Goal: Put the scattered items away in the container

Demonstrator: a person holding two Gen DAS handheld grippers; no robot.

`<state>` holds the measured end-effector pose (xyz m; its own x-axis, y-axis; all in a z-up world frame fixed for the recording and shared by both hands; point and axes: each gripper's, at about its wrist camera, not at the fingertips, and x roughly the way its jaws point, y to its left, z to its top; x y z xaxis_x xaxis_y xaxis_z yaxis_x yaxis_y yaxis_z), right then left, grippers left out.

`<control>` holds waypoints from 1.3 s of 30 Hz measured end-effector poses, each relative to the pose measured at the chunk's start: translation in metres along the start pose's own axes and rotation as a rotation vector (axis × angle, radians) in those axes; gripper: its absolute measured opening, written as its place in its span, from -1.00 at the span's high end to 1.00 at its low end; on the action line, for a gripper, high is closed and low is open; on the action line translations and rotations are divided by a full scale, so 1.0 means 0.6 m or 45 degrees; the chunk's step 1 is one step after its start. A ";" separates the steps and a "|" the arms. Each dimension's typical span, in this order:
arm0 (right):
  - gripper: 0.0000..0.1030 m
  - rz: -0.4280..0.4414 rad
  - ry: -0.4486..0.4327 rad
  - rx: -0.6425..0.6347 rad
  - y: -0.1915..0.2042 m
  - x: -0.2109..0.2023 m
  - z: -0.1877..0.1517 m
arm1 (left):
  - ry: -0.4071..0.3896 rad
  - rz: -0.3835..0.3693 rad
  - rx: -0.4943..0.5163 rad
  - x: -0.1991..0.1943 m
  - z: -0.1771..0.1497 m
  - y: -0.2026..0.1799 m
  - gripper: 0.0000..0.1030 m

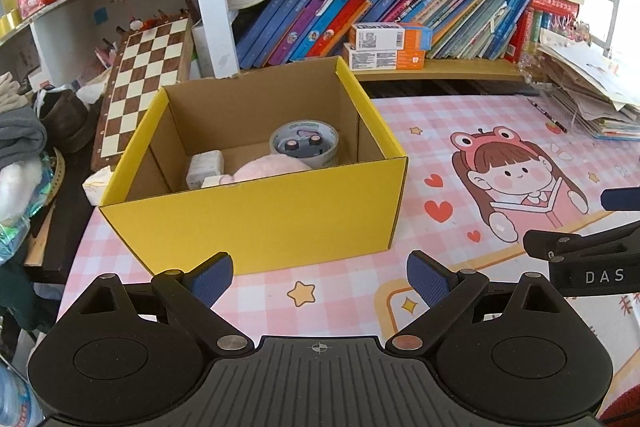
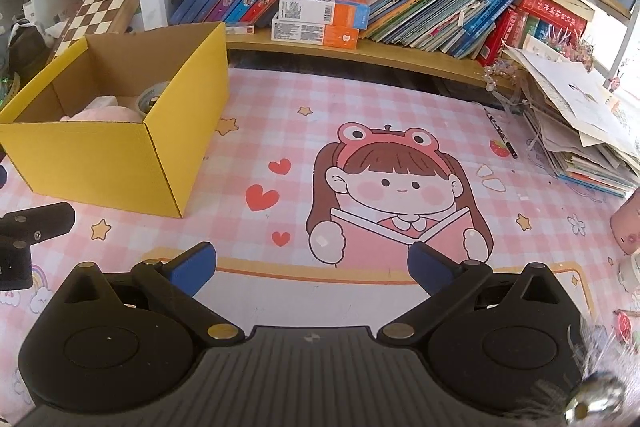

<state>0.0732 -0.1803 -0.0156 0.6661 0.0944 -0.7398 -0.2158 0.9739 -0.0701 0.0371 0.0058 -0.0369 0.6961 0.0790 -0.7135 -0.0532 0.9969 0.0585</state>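
A: How far along are we?

B: Nearly done, I judge. The yellow box [image 1: 256, 223] at twelve o'clock of the left gripper [image 1: 320, 279] already holds a tape roll [image 1: 305, 143], a pink plush [image 1: 272, 167] and a small white box [image 1: 205, 169].

A: And the claws?

B: Both spread apart, empty. The right gripper [image 2: 312, 269] hovers over the bare mat [image 2: 400, 115]; only a pen [image 2: 502, 137] lies at one o'clock.

Left gripper [image 1: 319, 279]: jaws spread wide, nothing between the blue pads [image 1: 212, 281], held level and low. Right gripper [image 2: 312, 269]: jaws likewise spread wide and empty, blue pads [image 2: 192, 267] apart. Each gripper's black body shows at the edge of the other's view, side by side.
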 end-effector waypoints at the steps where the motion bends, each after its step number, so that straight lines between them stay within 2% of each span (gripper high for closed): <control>1: -1.00 -0.001 0.001 0.003 0.001 0.000 0.000 | 0.001 0.001 0.001 0.000 0.000 0.001 -0.94; 14: -1.00 -0.011 0.001 0.014 0.014 -0.005 0.000 | 0.002 -0.014 0.020 -0.002 -0.002 0.010 -0.96; 18: -1.00 -0.016 -0.007 0.014 0.018 -0.007 0.001 | 0.017 -0.026 -0.010 -0.002 -0.004 0.016 -0.97; 39: -1.00 -0.007 -0.013 -0.005 0.014 -0.009 0.004 | -0.011 -0.029 0.012 -0.009 -0.005 0.017 -0.97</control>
<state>0.0695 -0.1719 -0.0106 0.6748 0.0908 -0.7324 -0.2145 0.9737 -0.0768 0.0308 0.0155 -0.0347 0.7033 0.0565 -0.7087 -0.0304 0.9983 0.0494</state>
